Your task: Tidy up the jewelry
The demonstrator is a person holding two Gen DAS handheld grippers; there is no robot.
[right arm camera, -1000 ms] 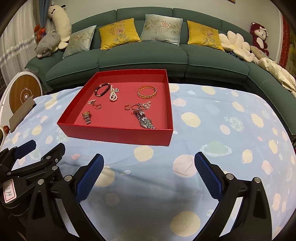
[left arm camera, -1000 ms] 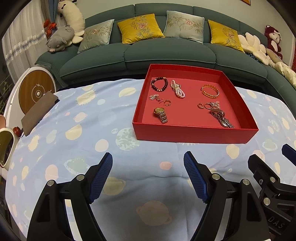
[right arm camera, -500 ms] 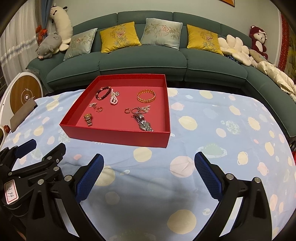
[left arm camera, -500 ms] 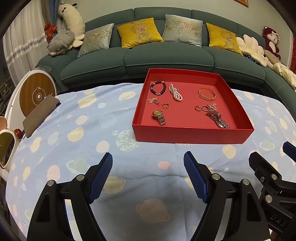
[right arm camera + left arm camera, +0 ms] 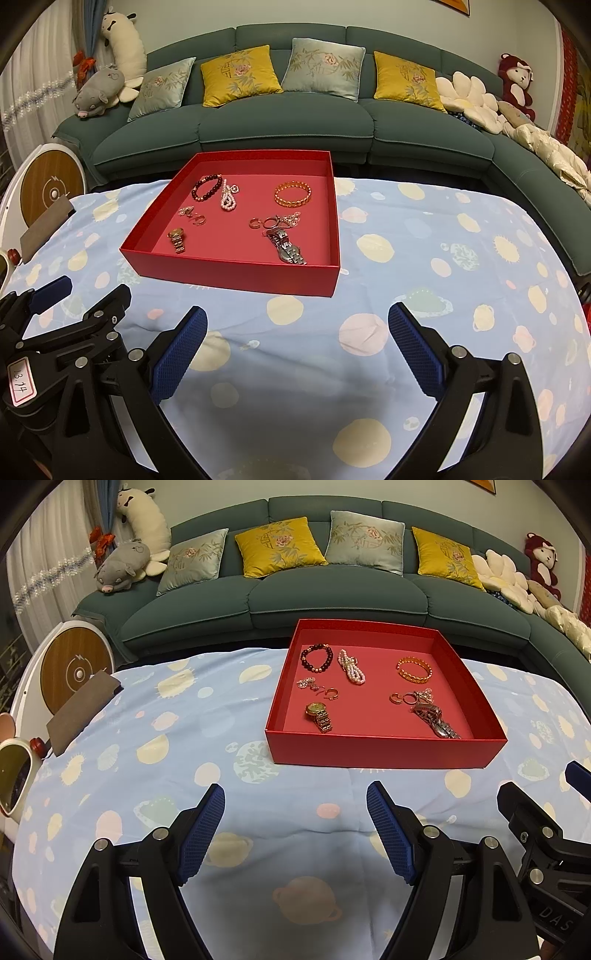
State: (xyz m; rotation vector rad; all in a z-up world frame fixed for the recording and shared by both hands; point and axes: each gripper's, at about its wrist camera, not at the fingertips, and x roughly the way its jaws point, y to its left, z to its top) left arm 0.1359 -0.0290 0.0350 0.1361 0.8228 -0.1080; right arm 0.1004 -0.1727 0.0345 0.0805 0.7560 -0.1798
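Jewelry: I see gold watch (image 5: 318, 716), bead bracelet (image 5: 315, 658), pearls (image 5: 352, 666) inside red tray (image 5: 384, 749) on spotted cloth (image 5: 184, 738). My left gripper (image 5: 295, 830) spread, empty. Right view: same tray (image 5: 236, 271) ahead-left, silver watch (image 5: 288, 248) near front wall; my right gripper (image 5: 297, 350) spread, empty.

I saw a green sofa (image 5: 332, 594) with yellow cushions (image 5: 279, 546), a grey plush pig (image 5: 122, 566), and a planet-print tablecloth (image 5: 166, 746).

jewelry (image 5: 354, 670) in tray (image 5: 384, 751), sofa (image 5: 332, 602) behind
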